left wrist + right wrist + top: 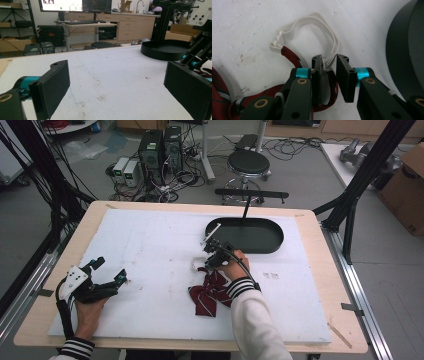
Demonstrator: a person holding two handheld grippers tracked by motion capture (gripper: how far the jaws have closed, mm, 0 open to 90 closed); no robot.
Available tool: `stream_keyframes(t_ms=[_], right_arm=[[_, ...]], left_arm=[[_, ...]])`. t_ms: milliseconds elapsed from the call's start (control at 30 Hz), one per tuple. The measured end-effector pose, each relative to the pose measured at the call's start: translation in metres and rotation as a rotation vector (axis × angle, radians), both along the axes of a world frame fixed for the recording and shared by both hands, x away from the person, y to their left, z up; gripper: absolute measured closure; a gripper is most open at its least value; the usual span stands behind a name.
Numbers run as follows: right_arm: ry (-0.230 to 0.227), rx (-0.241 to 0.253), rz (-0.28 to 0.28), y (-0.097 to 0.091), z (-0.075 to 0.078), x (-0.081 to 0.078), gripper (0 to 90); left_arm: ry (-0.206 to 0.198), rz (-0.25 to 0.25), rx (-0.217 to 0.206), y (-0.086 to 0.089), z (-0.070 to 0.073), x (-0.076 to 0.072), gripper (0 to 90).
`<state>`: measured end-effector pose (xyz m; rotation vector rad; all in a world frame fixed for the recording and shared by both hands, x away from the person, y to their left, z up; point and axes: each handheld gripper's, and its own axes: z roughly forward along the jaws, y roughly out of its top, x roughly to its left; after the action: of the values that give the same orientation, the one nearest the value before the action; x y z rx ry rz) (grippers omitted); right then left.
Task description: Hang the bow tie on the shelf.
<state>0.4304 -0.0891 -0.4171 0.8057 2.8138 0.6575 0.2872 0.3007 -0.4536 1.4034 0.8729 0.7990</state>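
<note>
**Inspector A:** Report the right gripper (329, 62).

**Inspector B:** Its jaws are nearly together around the white elastic strap (312, 23) of a dark red striped fabric bow tie (210, 292). A narrow gap remains beside one pad, so I cannot tell whether the strap is firmly pinched. The strap loops out ahead of the jaws on the white foam board (150, 250).

**Inspector A:** Position of the tie?

**Inspector B:** It lies crumpled on the board, right of centre on the near half, just beside the person's right hand (232, 269). The black oval metal tray (267, 242) sits close beyond it, apart from it.

**Inspector A:** And the left gripper (109, 270)?

**Inspector B:** Jaws spread wide, nothing between them. It is low over the board's near left corner, well apart from the tie, held in the left hand (90, 307).
</note>
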Motion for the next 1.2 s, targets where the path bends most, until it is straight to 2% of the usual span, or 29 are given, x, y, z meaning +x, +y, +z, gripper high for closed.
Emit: stream_keyframes(t_ms=[133, 400, 633, 833, 867, 933, 1000, 1100, 1133, 1200], right_arm=[[0.014, 0.006, -0.006, 0.0, 0.0, 0.001, 81.9], [0.007, -0.006, -0.002, 0.0, 0.001, 0.001, 83.5], [-0.025, 0.069, -0.035, -0.006, 0.012, -0.001, 83.9], [-0.113, 0.131, -0.048, -0.015, 0.028, -0.006, 84.2], [-0.113, 0.131, -0.048, -0.015, 0.028, -0.006, 84.2], [-0.181, 0.175, -0.06, -0.021, 0.039, -0.009, 84.3], [-0.193, 0.185, -0.068, -0.023, 0.042, -0.01, 84.3], [-0.264, 0.228, -0.086, -0.029, 0.052, -0.014, 84.3], [-0.303, 0.27, -0.105, -0.034, 0.057, -0.016, 84.4], [-0.335, 0.298, -0.123, -0.038, 0.062, -0.017, 84.4]], left_arm=[[0.0, 0.001, 0.0, 0.0, 0.0, 0.0, 7.0], [0.0, 0.001, 0.0, 0.0, 0.0, 0.0, 7.0], [0.0, 0.0, 0.002, 0.0, 0.0, 0.0, 7.0], [0.0, 0.0, 0.002, 0.0, 0.0, 0.0, 7.0], [0.0, 0.0, 0.002, 0.0, 0.0, 0.0, 7.0], [-0.001, -0.001, 0.003, 0.0, 0.0, 0.0, 7.0], [-0.001, 0.0, 0.003, 0.0, 0.0, 0.0, 7.0], [-0.001, -0.001, 0.004, 0.0, 0.0, 0.0, 7.0], [-0.001, -0.002, 0.005, 0.0, 0.0, 0.0, 7.0], [-0.001, -0.001, 0.004, 0.0, 0.0, 0.0, 7.0]])
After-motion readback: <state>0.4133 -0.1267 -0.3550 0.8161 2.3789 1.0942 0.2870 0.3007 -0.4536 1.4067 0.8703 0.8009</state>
